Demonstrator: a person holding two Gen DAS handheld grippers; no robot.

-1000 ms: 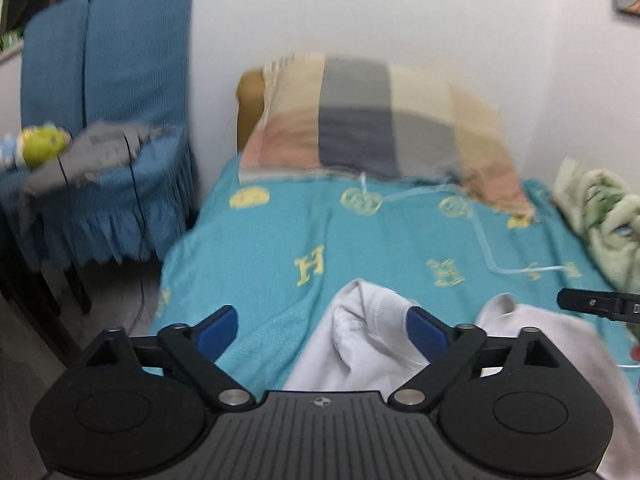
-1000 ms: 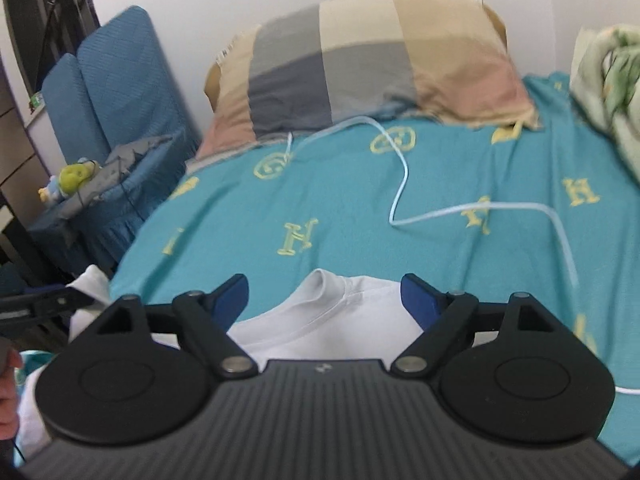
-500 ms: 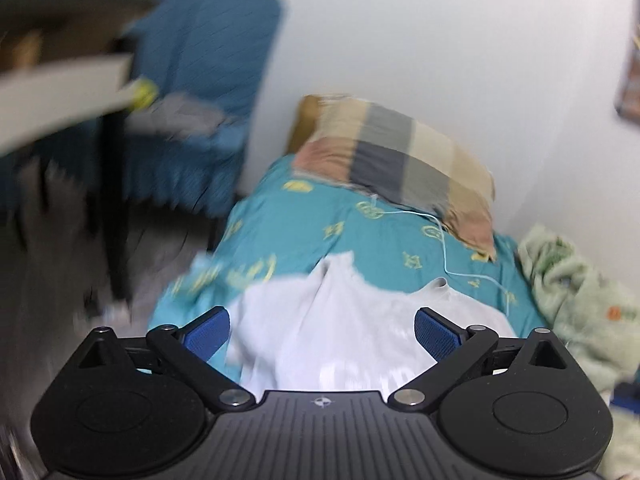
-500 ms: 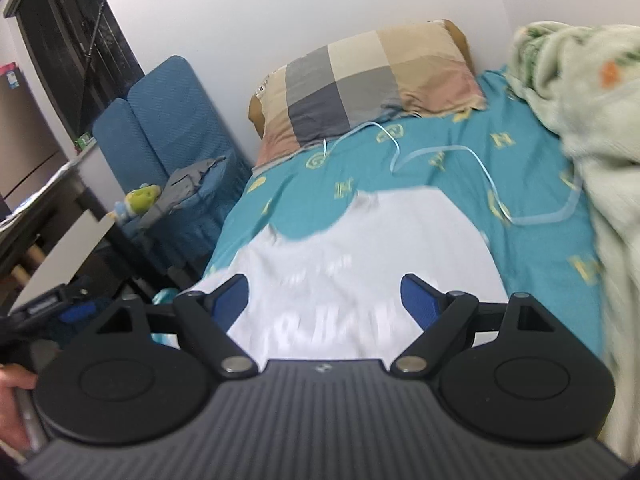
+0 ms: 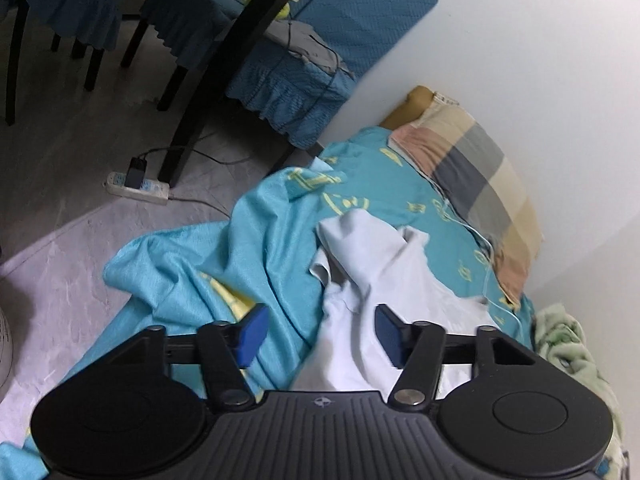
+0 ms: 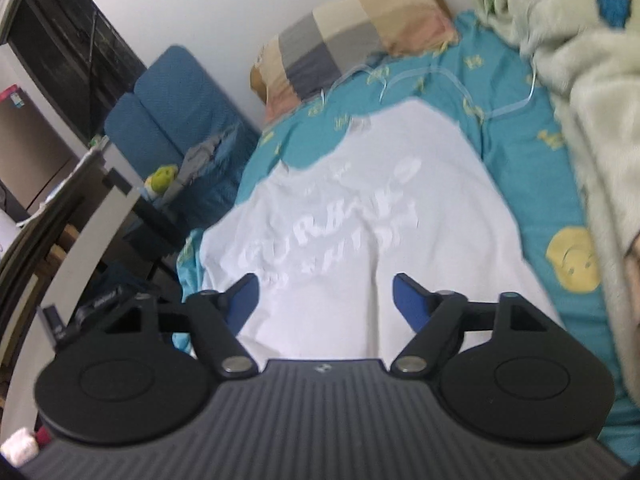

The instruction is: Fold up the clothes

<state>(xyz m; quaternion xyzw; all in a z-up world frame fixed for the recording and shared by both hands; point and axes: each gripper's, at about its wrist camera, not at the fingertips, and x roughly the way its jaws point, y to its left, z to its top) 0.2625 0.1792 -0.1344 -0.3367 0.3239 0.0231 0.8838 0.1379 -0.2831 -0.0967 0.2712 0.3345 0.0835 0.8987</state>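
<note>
Item 1: white cotton T-shirt with pale raised lettering across the chest (image 6: 360, 216). From my right wrist view it lies spread on the teal bedsheet printed with yellow letter motifs (image 6: 520, 184), its collar end pointing toward the pillow and its hem end running under my gripper. From the left wrist view, the same T-shirt (image 5: 384, 264) is rumpled, with 1 sleeve bunched near the side of the bed.

Item 2: left gripper with blue finger pads (image 5: 318, 336). I read its jaws as spread wide, with nothing between them; 1 pad sits over the teal sheet, the other over the white fabric. I cannot tell whether either pad touches the cloth.

Item 3: right gripper with blue finger pads (image 6: 326, 306). Jaws also wide apart and holding nothing, both pads above the lower part of the T-shirt.

Item 4: checked pillow in beige, grey and pink squares (image 6: 360, 32), at the head of the bed against the white wall.

Item 5: thin clear cable (image 6: 436, 76), looping over the sheet between pillow and T-shirt.

Item 6: pale green fleece blanket with cartoon prints (image 6: 580, 80), heaped along the far side of the bed.

Item 7: blue fabric-covered chair (image 5: 320, 52) beside the bed, with a grey garment (image 5: 308, 44) on its seat.

Item 8: white power strip (image 5: 138, 188) on the grey floor.
</note>
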